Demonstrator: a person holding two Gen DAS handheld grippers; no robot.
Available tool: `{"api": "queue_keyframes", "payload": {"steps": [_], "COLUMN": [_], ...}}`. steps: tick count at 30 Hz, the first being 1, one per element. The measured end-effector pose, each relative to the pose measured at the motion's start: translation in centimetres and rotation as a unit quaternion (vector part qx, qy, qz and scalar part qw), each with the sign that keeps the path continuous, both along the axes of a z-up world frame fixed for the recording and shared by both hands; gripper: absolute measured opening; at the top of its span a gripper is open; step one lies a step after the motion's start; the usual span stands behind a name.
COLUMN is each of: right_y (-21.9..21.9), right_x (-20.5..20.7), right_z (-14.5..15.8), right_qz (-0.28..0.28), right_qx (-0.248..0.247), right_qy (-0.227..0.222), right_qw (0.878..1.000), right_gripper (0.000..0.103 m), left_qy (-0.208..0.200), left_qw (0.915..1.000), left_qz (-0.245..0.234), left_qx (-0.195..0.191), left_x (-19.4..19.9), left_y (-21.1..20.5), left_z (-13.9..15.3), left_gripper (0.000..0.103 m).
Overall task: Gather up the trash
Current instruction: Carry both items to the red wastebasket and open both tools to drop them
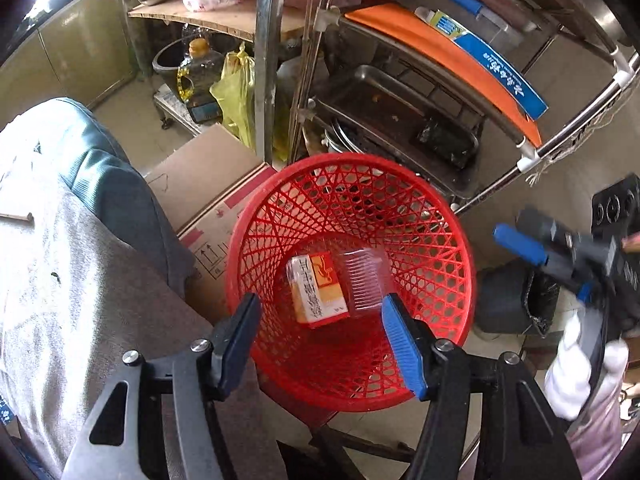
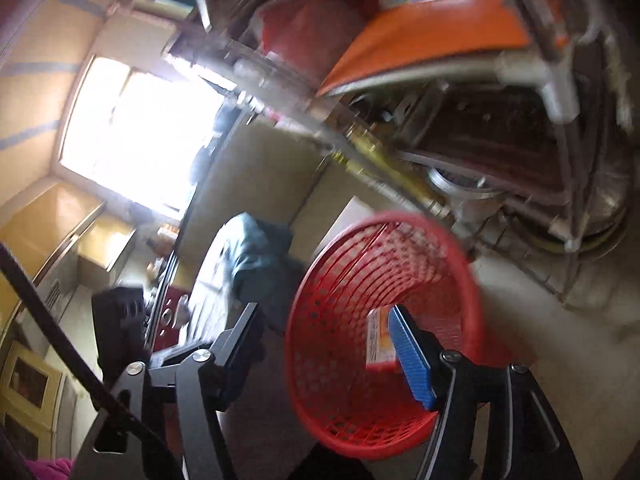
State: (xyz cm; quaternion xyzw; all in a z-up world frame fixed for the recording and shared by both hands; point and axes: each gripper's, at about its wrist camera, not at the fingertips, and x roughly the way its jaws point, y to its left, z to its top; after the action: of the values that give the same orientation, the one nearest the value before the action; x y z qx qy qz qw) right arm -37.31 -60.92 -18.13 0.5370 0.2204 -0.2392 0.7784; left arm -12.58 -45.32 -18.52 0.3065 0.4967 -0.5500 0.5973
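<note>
Now hovering left gripper (image 1: 320, 320) over red basket (image 1: 460, 248), jaws apart and empty, carton (image 1: 318, 290) and clear tray (image 1: 366, 276) directly below; right gripper (image 2: 324, 344) alongside, likewise empty.

The whole right wrist view is smeared by motion, so the red basket (image 2: 384, 320) shows only a soft lattice, and the blue pad (image 2: 412, 356) hides part of the orange carton (image 2: 378, 344). In the left wrist view the right tongs (image 1: 536, 268) are blurred and cut by the edge.
</note>
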Motion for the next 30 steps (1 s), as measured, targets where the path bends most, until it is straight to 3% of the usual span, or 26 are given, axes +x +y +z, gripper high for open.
{"api": "queue_keyframes", "payload": {"steps": [3, 9, 16, 23, 30], "right_y": [-1.5, -4.3, -2.3, -0.3, 2.3], "right_x": [-1.6, -1.4, 1.3, -0.4, -1.4], "right_z": [-0.8, -6.3, -9.5, -10.4, -11.0], "right_qz": [-0.052, -0.122, -0.079, -0.077, -0.087], "right_qx": [0.004, 0.058, 0.116, 0.153, 0.204], "right_qy": [0.006, 0.015, 0.01, -0.007, -0.06], "right_qw": [0.999, 0.991, 0.99, 0.985, 0.973], "right_gripper": [0.068, 0.068, 0.07, 0.07, 0.069], "left_qy": [-0.009, -0.025, -0.042, -0.025, -0.015], "left_qw": [0.9998, 0.9977, 0.9895, 0.9857, 0.9812], "left_qz": [-0.015, -0.051, -0.108, -0.134, -0.146], "left_qx": [0.006, 0.036, 0.086, 0.099, 0.125], "left_x": [-0.7, -2.5, -4.7, -5.9, -6.5], "left_y": [0.5, 1.1, 0.1, 0.9, 2.2], "left_z": [-0.6, -2.4, -5.0, -6.1, -7.5], "left_gripper": [0.064, 0.064, 0.064, 0.064, 0.064]}}
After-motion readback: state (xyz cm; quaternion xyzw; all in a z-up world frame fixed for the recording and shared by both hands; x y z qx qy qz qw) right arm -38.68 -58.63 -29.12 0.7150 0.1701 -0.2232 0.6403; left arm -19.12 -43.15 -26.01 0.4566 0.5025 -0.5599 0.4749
